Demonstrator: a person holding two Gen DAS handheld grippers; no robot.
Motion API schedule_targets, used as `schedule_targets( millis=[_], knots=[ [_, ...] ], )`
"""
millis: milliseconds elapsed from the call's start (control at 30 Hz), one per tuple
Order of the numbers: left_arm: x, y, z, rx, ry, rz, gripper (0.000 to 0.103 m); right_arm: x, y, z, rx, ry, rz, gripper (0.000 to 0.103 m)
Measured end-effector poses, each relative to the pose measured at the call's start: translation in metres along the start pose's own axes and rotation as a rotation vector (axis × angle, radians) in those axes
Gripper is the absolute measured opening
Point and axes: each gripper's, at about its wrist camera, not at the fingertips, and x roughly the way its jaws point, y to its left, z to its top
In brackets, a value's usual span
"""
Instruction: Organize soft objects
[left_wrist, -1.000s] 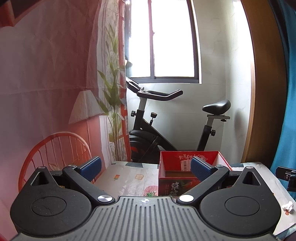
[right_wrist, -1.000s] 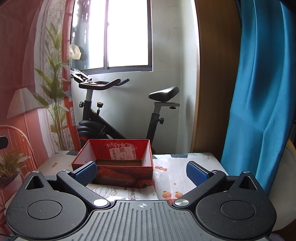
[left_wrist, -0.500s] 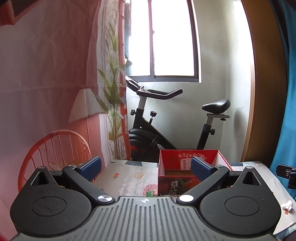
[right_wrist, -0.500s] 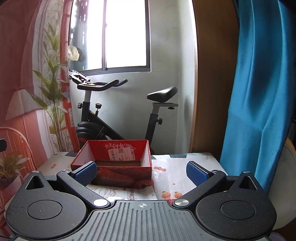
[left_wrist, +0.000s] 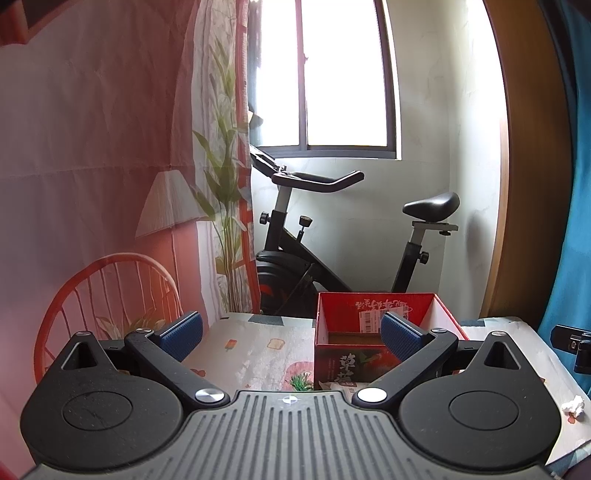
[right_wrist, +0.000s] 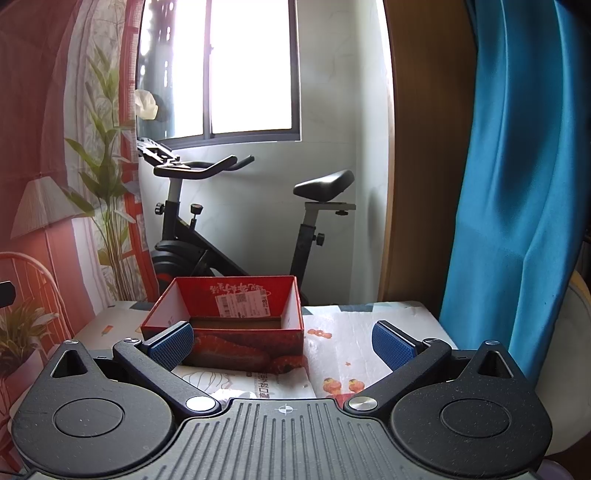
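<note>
An open red cardboard box (left_wrist: 354, 343) stands on the table with a patterned cloth (left_wrist: 255, 350); it also shows in the right wrist view (right_wrist: 229, 325). Its inside looks empty from here. A small white crumpled wad (left_wrist: 573, 405) lies on the cloth at the right. My left gripper (left_wrist: 291, 334) is open and empty, held above the table before the box. My right gripper (right_wrist: 282, 341) is open and empty, with the box just beyond its left finger. A white printed package (right_wrist: 258, 382) lies in front of the box, partly hidden by the gripper.
A black exercise bike (left_wrist: 332, 251) stands behind the table under the window. A printed backdrop with a chair and plant (left_wrist: 110, 221) hangs at the left. A blue curtain (right_wrist: 517, 184) hangs at the right. The other gripper's edge (left_wrist: 576, 343) shows at the far right.
Both grippers have shifted slightly; the views have tilted down a little, so the box sits a bit lower and nearer. Both stay open and empty.
</note>
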Motion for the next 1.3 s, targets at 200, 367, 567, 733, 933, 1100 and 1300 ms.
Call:
schedule_targets(
  millis=[200, 367, 567, 733, 933, 1100, 1300],
  knots=[
    [0.001, 0.0, 0.0, 0.0, 0.001, 0.001, 0.103, 0.0, 0.0, 0.0, 0.0, 0.0, -0.001, 0.103],
    [0.002, 0.0, -0.001, 0.0, 0.002, 0.0, 0.103, 0.0, 0.0, 0.0, 0.0, 0.0, 0.0, 0.103],
    [0.002, 0.0, -0.002, 0.0, 0.004, 0.001, 0.103, 0.0, 0.001, -0.001, 0.0, 0.001, 0.0, 0.103],
    [0.003, 0.0, -0.003, -0.001, 0.005, 0.001, 0.103, 0.0, 0.001, 0.0, 0.001, 0.001, 0.0, 0.103],
    [0.005, 0.0, -0.004, 0.002, 0.014, 0.001, 0.103, 0.002, 0.003, -0.004, 0.007, 0.008, 0.007, 0.103],
    [0.01, 0.001, -0.006, -0.002, 0.033, -0.002, 0.103, 0.004, 0.004, -0.007, 0.024, 0.005, 0.013, 0.103],
    [0.029, 0.005, -0.011, -0.016, 0.081, 0.003, 0.103, 0.012, 0.001, -0.013, 0.056, -0.007, 0.056, 0.103]
  ],
)
